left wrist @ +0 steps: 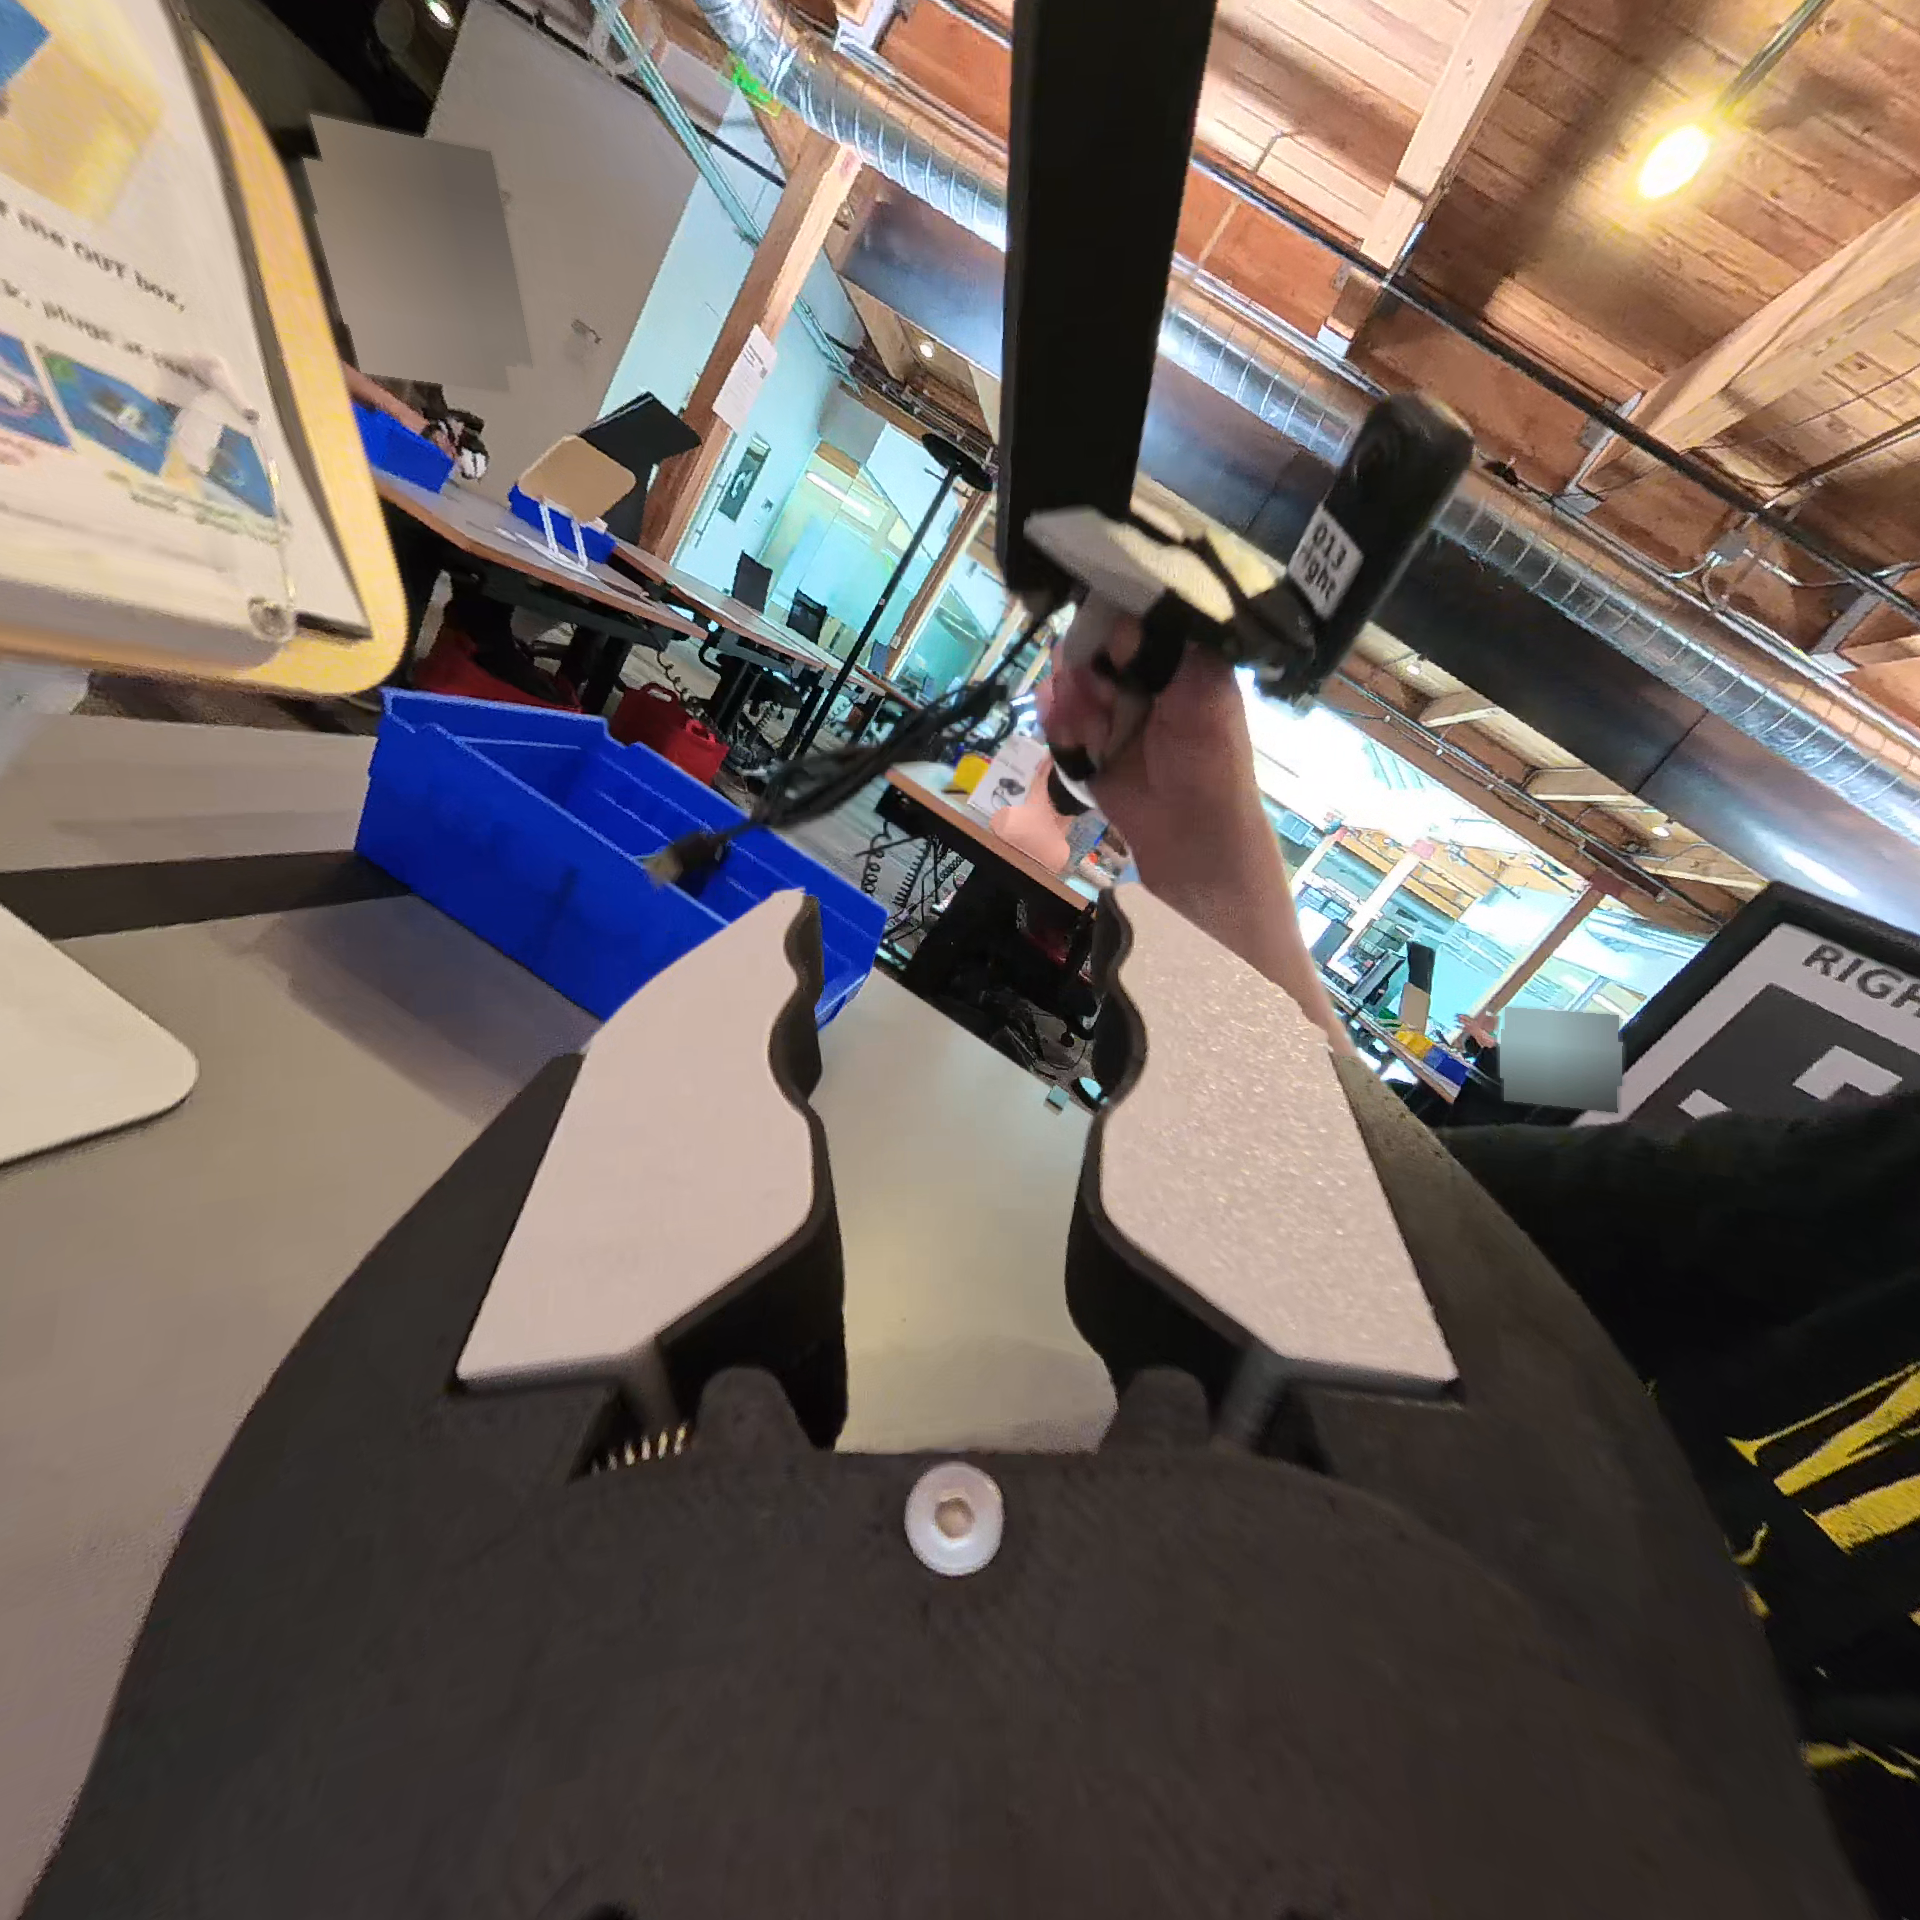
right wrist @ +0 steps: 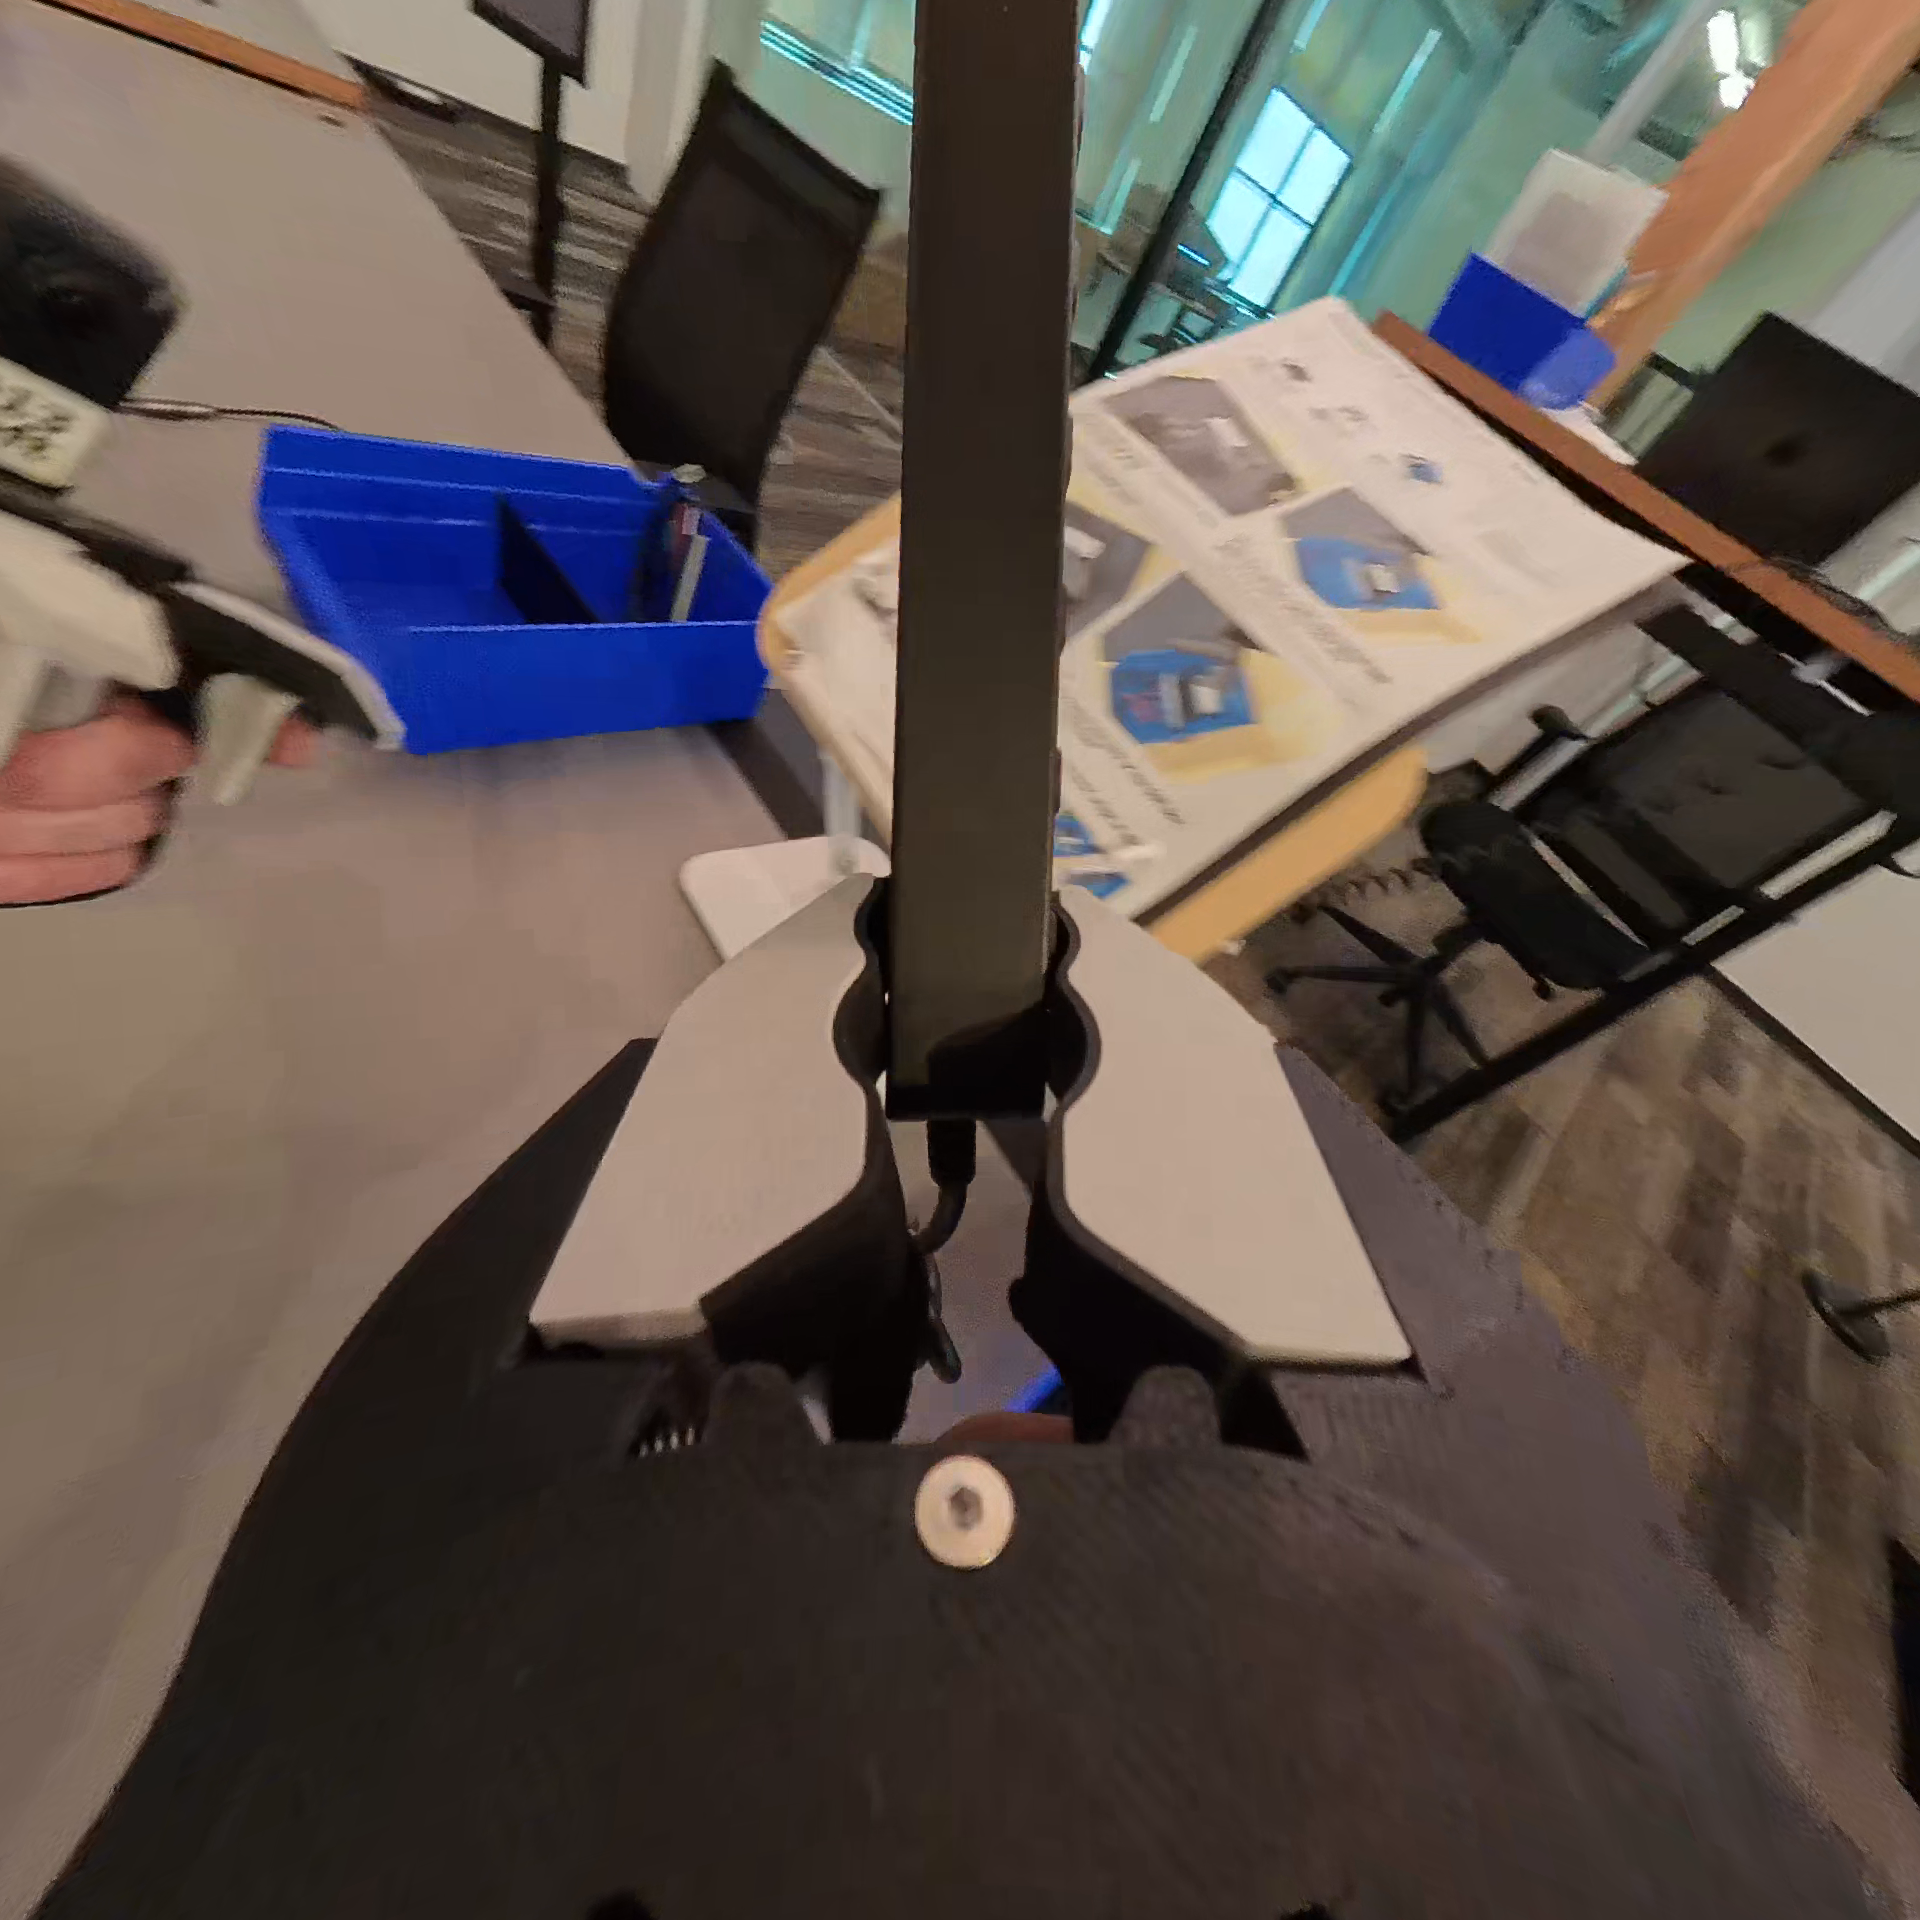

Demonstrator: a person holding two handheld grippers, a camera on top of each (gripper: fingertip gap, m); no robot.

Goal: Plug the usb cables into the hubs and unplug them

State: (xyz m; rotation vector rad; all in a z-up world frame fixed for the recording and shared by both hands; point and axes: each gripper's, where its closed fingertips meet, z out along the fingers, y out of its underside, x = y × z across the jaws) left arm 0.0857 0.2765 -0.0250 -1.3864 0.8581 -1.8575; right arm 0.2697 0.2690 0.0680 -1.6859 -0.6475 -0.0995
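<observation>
My right gripper (right wrist: 968, 904) is shut on the lower end of a long black USB hub (right wrist: 987, 468), which stands upright with both pads pressed against its sides. A black cable (right wrist: 948, 1174) leaves the hub's bottom end. In the left wrist view the hub (left wrist: 1101, 260) is held high by the right gripper (left wrist: 1143, 561). Its cable hangs down to a loose USB plug (left wrist: 681, 860) over the blue bin (left wrist: 520, 821). My left gripper (left wrist: 956, 914) is open and empty above the grey table (left wrist: 260, 1091). It also shows at the left of the right wrist view (right wrist: 312, 686).
The blue bin (right wrist: 499, 623) has a black divider and a small item at its far end. An instruction sheet on a stand (right wrist: 1299, 582) with a white base (right wrist: 758, 894) stands near the table edge. Office chairs (right wrist: 727, 312) and other tables lie beyond. Spacing between my two grippers at the tips: around 20 centimetres.
</observation>
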